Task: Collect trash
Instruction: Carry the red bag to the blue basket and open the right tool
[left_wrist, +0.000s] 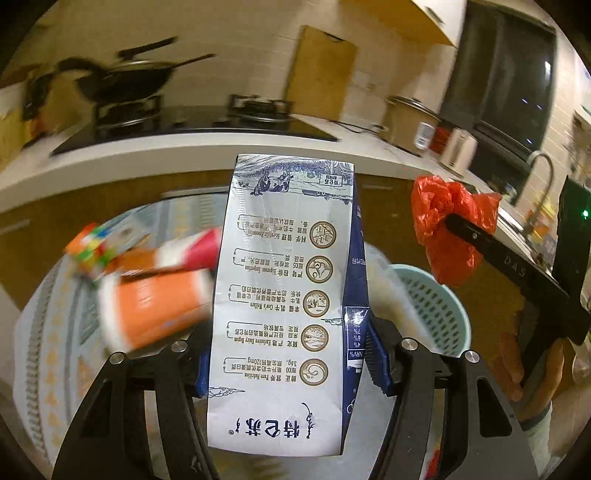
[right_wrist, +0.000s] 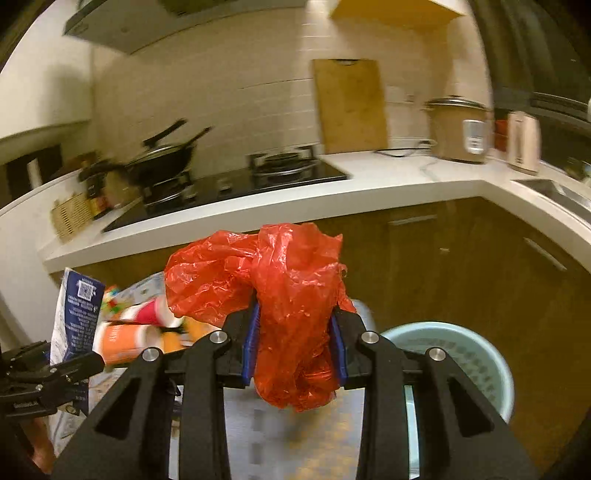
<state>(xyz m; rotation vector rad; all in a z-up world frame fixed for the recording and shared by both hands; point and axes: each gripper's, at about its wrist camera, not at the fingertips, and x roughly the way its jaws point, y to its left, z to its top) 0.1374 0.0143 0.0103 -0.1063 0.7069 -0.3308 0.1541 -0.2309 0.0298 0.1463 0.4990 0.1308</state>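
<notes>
My left gripper is shut on a white and blue milk carton, held up above the small table; the same carton shows at the left of the right wrist view. My right gripper is shut on a crumpled red plastic bag, which bulges above and below the blue pads. From the left wrist view that bag hangs at the tip of the right gripper, to the right of the carton. A light green perforated basket stands low at the right, also seen as the basket beyond the carton.
On the patterned tablecloth lie an orange cup, a red cup and a colourful cube. Behind runs a white counter with a hob, a black wok, a cutting board, a rice cooker and a sink.
</notes>
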